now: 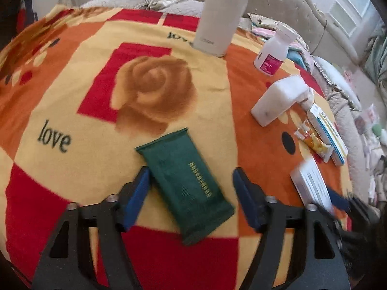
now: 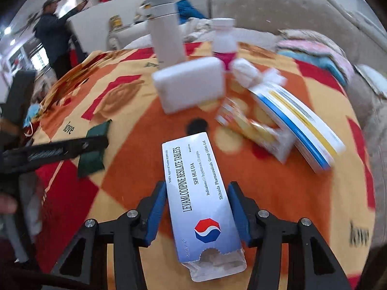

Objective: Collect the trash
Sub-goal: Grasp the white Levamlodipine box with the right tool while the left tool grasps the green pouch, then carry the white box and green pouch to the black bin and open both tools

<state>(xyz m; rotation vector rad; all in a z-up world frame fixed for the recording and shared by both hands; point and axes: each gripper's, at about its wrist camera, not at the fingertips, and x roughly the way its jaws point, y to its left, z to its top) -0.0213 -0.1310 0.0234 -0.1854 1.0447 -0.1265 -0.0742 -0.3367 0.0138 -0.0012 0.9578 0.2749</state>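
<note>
**Both grippers straddling flat packs on the blanket**

Basically, everything sits on the patterned blanket (image 1: 72, 84), red and orange squares with a rose print. At the far side stand the tall white flask (image 1: 221, 17) and a small white bottle (image 1: 273, 50), both upright. Nearer lies a white foam block (image 1: 278, 99), then a blue-striped box (image 1: 329, 135) and a yellow snack wrapper (image 1: 312, 142) just beside it.

Left gripper (image 1: 191, 193): jaws apart, not pressing on anything. The green pouch (image 1: 186, 183) lies flat between the fingers, directly ahead and below. Its long axis runs diagonally, from upper left away from the gripper to lower right towards it, so it is skewed against the jaw line. The left pad is close to or brushing the pouch edge; the right pad stands clear of it.

Right gripper (image 2: 197, 207): the tablet box (image 2: 200, 198) lies between the pads, long axis almost along the pointing direction, tilted slightly. Torn open end points back at the camera, closed end points away. Pads sit just beside both long sides; motion blur and the angle make contact hard to call, probably not clamped yet.

Each hand is nearer its own item. Judgement: the right needs only a squeeze; the left wants a wrist roll to square up to the pouch first.
</note>
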